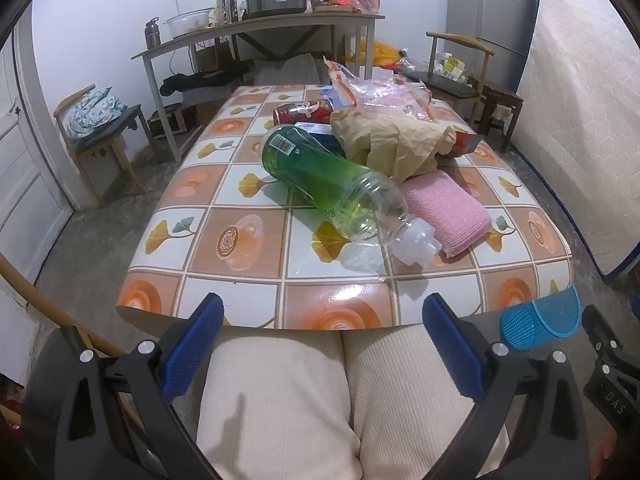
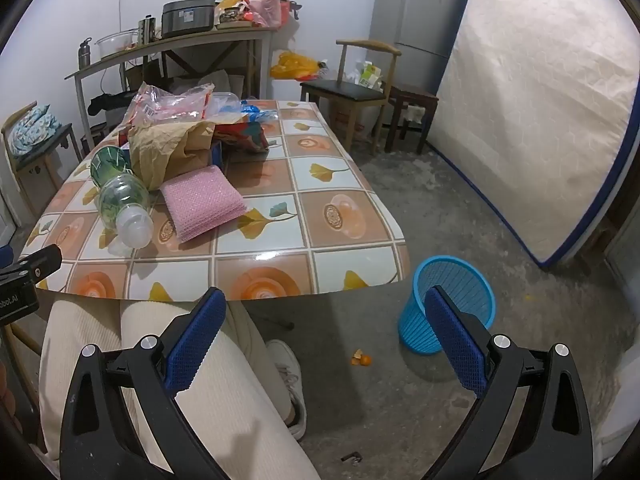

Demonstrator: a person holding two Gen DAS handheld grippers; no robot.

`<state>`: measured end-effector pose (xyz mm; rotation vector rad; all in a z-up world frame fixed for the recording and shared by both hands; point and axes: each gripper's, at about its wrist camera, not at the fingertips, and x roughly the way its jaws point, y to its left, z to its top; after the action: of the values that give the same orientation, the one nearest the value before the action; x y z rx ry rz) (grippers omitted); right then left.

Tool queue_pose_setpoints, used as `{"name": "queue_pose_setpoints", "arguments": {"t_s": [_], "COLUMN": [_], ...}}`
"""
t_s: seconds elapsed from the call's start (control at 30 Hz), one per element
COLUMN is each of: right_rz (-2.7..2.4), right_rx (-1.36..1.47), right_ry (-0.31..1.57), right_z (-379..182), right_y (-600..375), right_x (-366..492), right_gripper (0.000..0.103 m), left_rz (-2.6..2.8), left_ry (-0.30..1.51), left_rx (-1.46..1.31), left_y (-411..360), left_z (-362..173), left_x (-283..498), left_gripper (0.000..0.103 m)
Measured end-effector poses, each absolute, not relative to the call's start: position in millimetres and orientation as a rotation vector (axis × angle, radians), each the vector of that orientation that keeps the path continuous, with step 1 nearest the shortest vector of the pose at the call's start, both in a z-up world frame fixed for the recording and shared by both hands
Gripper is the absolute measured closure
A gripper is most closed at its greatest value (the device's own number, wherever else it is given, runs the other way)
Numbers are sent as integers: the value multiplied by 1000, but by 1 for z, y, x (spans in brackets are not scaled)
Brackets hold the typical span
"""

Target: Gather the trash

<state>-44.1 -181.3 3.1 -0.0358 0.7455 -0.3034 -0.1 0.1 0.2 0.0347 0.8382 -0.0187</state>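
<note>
Both the left gripper and right gripper hang empty, blue textured pads spread wide. On the glossy tiled tablecloth lie a green plastic bottle, crumpled brown paper bag, red can and pink knobbly cloth. A blue mesh wastebasket stands on the concrete floor beside the table.

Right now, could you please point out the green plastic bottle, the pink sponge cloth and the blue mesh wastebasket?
Green plastic bottle (image 1: 316, 172), left wrist view, green body.
Pink sponge cloth (image 2: 202, 200), right wrist view, top face.
Blue mesh wastebasket (image 2: 416, 332), right wrist view, outer wall.
</note>
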Motion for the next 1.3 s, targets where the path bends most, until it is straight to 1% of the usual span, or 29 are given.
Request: {"name": "queue_pose_setpoints", "arguments": {"t_s": [1.3], "right_rz": [-302], "right_rx": [-34], "right_ry": [736], "right_z": [4], "right_y": [-178], "right_x": [-43], "right_gripper": [8], "left_rz": [-20], "left_ry": [839], "left_rx": [28], "left_y": [0], "left_z": [1], "left_x": [0], "left_gripper": [6]}}
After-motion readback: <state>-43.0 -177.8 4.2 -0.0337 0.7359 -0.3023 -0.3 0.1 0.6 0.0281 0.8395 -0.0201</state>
